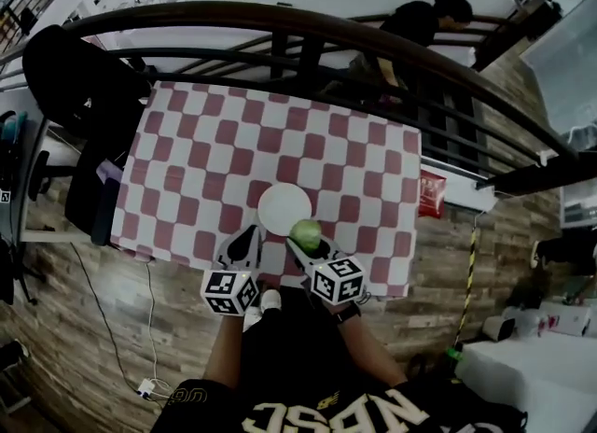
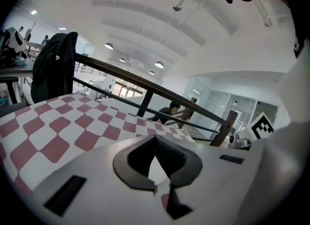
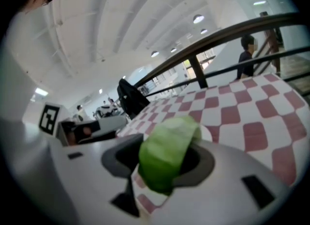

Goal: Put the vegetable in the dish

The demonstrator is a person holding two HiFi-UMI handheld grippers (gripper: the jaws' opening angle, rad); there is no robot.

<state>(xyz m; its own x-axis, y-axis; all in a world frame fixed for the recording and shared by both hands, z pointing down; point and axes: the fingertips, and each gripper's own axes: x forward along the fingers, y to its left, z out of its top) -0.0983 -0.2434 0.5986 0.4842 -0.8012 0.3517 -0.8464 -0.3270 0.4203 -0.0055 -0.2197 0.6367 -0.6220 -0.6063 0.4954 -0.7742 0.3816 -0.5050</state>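
A white round dish (image 1: 283, 208) lies on the red-and-white checked table near its front edge. My right gripper (image 1: 305, 240) is shut on a green leafy vegetable (image 1: 306, 231) at the dish's front right rim. In the right gripper view the vegetable (image 3: 167, 156) fills the space between the jaws, with a sliver of the dish (image 3: 205, 133) behind it. My left gripper (image 1: 244, 241) is shut and holds nothing, just left of the dish's front edge. In the left gripper view its jaws meet, with a patch of white dish (image 2: 157, 170) showing beyond them.
The checked tablecloth (image 1: 233, 156) covers the table. A dark curved railing (image 1: 308, 30) runs behind it, and a person (image 1: 420, 25) sits beyond. A black chair with a jacket (image 1: 75, 86) stands at the left. A red packet (image 1: 432, 194) lies off the right edge.
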